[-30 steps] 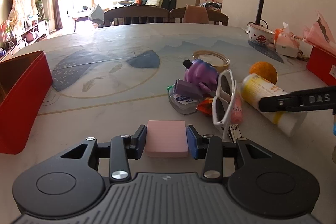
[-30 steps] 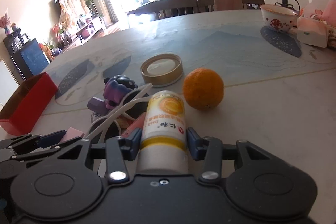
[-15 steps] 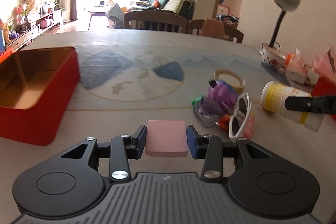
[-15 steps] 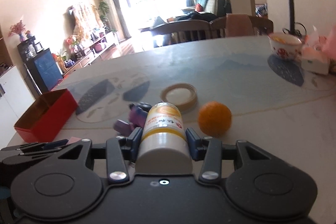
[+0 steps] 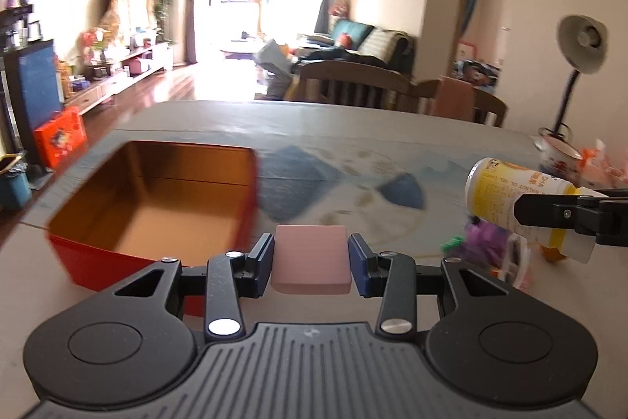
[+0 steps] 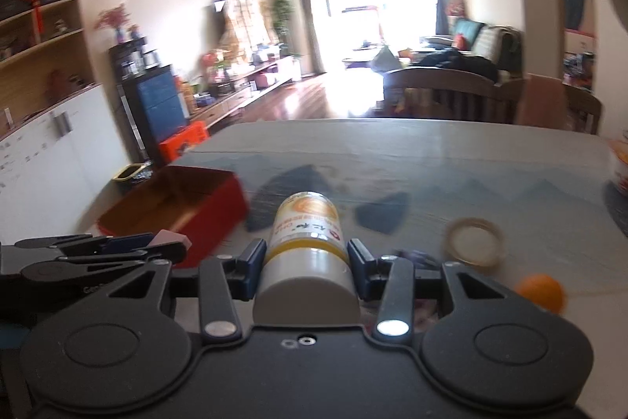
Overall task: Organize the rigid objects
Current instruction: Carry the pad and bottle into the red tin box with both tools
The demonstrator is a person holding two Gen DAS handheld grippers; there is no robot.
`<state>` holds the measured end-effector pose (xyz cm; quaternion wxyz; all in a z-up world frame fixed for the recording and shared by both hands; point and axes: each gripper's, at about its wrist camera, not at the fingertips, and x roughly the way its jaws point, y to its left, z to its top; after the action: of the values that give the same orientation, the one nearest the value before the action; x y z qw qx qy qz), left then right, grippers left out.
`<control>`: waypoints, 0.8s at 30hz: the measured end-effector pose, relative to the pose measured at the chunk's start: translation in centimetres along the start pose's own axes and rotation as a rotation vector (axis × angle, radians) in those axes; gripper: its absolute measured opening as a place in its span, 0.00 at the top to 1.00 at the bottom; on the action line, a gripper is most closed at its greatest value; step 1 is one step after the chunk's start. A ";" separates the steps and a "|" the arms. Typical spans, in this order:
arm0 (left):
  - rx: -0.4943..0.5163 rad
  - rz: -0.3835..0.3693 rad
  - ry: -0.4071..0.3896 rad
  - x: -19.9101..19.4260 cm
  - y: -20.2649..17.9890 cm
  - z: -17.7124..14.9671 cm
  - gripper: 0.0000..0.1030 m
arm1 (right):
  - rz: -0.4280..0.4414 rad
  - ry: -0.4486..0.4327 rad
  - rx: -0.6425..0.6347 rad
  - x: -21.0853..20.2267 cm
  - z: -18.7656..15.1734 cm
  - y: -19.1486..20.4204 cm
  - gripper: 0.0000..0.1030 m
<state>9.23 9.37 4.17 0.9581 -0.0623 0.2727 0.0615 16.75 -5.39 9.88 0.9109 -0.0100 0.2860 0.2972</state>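
The table [image 6: 451, 160] wears a grey-blue patterned cloth. A red box [image 5: 157, 207] sits open near its left edge; a tape roll [image 6: 475, 242] and an orange [image 6: 541, 295] lie toward the right.

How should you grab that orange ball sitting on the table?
The orange is round and sits alone on the table, so any opposite sides would likely work. Come from above, with a gripper finger on each side at its widest middle. Both grippers are full now: left, right.

The box [image 5: 157, 207] lies ahead-left of my left gripper [image 5: 311, 260]; ahead-right of my right gripper [image 6: 306, 264], ring [image 6: 474, 236] behind orange [image 6: 541, 291].
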 end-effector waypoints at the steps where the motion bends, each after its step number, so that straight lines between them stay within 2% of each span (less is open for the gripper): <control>1: -0.009 0.016 -0.005 -0.2 0.8 0.2 0.61 | 0.015 0.004 -0.009 0.5 0.4 0.6 0.57; 7: -0.041 0.092 -0.038 -1.2 5.0 1.7 0.61 | 0.099 0.012 -0.075 3.4 1.9 5.4 0.57; 11: -0.020 0.133 -0.071 -1.1 7.4 2.5 0.61 | 0.127 0.009 -0.120 5.1 2.7 8.2 0.57; 17: -0.062 0.175 -0.023 0.9 11.2 3.9 0.61 | 0.124 0.010 -0.200 8.6 3.8 11.3 0.57; 24: -0.101 0.195 0.022 3.8 14.1 4.8 0.61 | 0.109 0.021 -0.291 12.1 3.1 15.3 0.57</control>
<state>12.72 24.27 4.99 0.9402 -0.0845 0.2844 0.1674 17.98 14.27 8.36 0.8794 -0.1295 0.2494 0.3843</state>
